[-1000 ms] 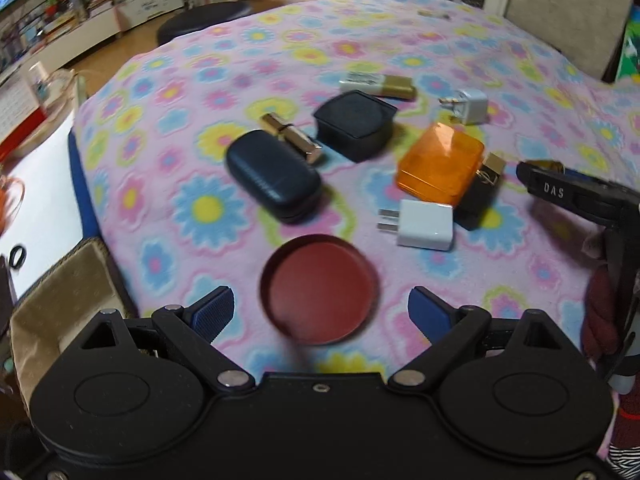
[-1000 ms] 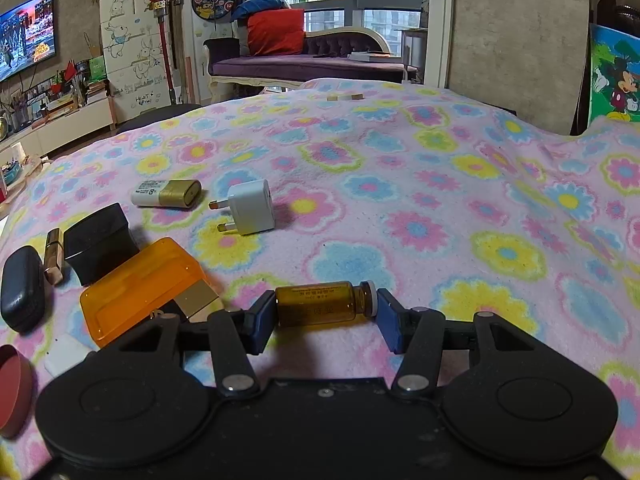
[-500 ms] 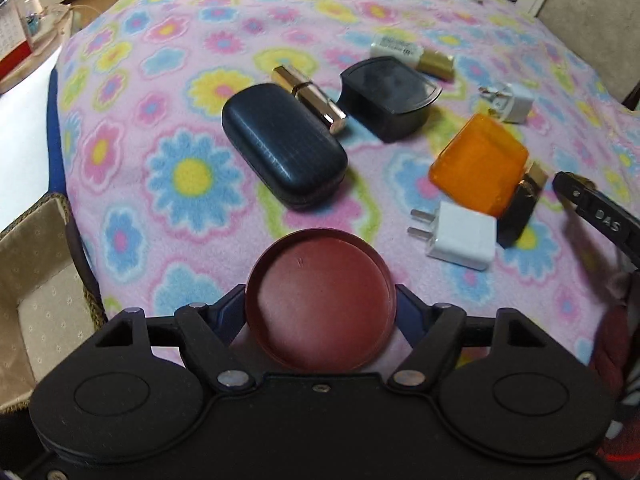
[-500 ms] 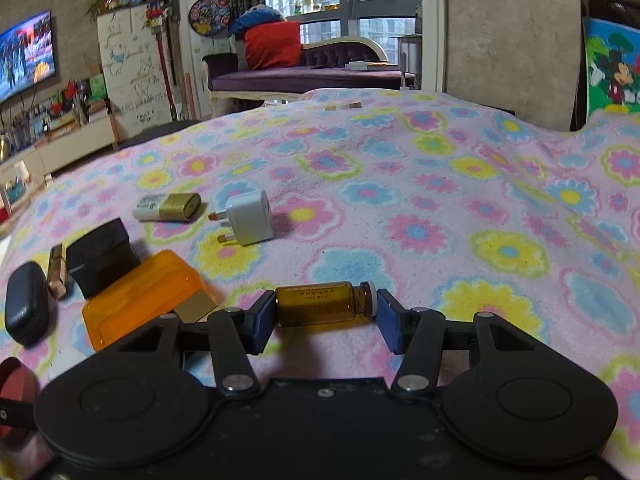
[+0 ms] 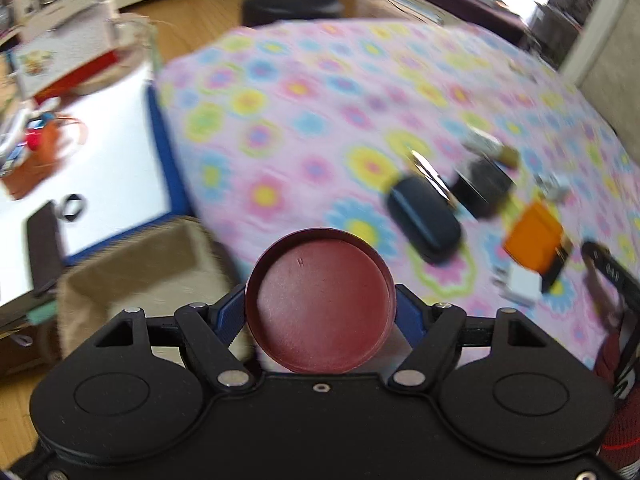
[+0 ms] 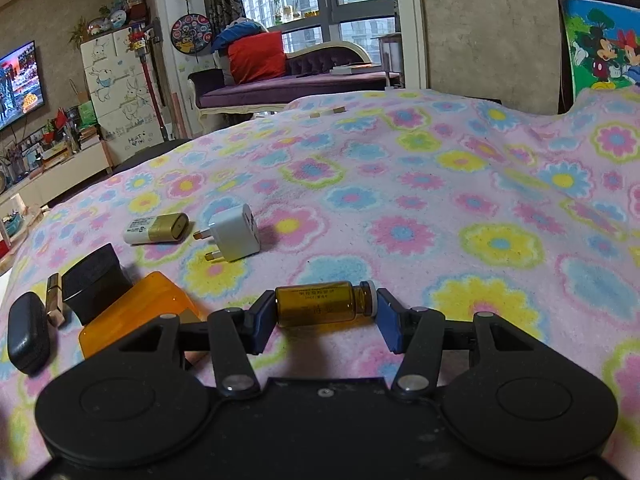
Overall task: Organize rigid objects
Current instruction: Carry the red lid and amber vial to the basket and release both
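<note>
Left gripper [image 5: 320, 316]: pinching red lid [image 5: 320, 300], aloft just right of fabric basket [image 5: 132, 276].
Right gripper [image 6: 324, 314]: clamping amber vial [image 6: 320, 304] endwise, above blanket [image 6: 440, 208].
Risk: shallow rim grip; lid may slip short of basket.

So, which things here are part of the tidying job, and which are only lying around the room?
Part of the job:
- red round lid, held in the left gripper
- amber bottle, held in the right gripper
- beige basket
- orange box, dark case, white plug adapter

Lying around:
- TV
- red cushion
- Mickey picture
</note>
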The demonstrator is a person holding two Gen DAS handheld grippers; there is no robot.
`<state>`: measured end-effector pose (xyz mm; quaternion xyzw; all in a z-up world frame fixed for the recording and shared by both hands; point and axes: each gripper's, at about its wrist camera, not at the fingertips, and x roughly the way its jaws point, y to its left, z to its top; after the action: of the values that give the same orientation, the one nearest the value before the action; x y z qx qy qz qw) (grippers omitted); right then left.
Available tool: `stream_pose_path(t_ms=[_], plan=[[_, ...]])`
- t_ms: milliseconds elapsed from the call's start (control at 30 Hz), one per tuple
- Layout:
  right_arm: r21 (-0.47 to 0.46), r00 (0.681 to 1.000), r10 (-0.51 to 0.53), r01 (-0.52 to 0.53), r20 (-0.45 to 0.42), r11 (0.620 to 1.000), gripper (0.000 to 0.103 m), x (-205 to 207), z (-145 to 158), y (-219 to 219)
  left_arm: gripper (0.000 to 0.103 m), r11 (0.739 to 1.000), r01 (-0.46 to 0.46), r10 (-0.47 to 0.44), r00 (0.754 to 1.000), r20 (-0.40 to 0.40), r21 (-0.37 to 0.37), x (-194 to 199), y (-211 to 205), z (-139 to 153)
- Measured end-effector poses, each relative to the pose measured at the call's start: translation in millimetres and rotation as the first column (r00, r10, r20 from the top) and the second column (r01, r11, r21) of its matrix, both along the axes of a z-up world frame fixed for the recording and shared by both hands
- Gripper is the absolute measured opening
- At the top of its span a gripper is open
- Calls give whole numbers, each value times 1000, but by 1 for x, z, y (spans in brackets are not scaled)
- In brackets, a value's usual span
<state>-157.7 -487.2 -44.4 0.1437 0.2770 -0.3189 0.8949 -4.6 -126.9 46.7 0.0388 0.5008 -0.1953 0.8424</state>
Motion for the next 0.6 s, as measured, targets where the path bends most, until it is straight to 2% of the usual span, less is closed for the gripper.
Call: stream_pose_path(t_ms=[267,433,500,600], plan=[[-91,987,-56,43,-153,995,52,19,5,16,71,991,-131,131,991,32,7,18,77,21],[3,987,-100,102,-127,995,52,14,27,36,71,982,-190,190,982,23,8,27,115,15],[3,987,-88,89,-132,996,52,17,39,57,71,979,-202,202,979,10,1,29,128,11],[-6,990,-17,16,-142,1000,52,30,56,102,71,977,-214,214,977,2,23,31,142,5]])
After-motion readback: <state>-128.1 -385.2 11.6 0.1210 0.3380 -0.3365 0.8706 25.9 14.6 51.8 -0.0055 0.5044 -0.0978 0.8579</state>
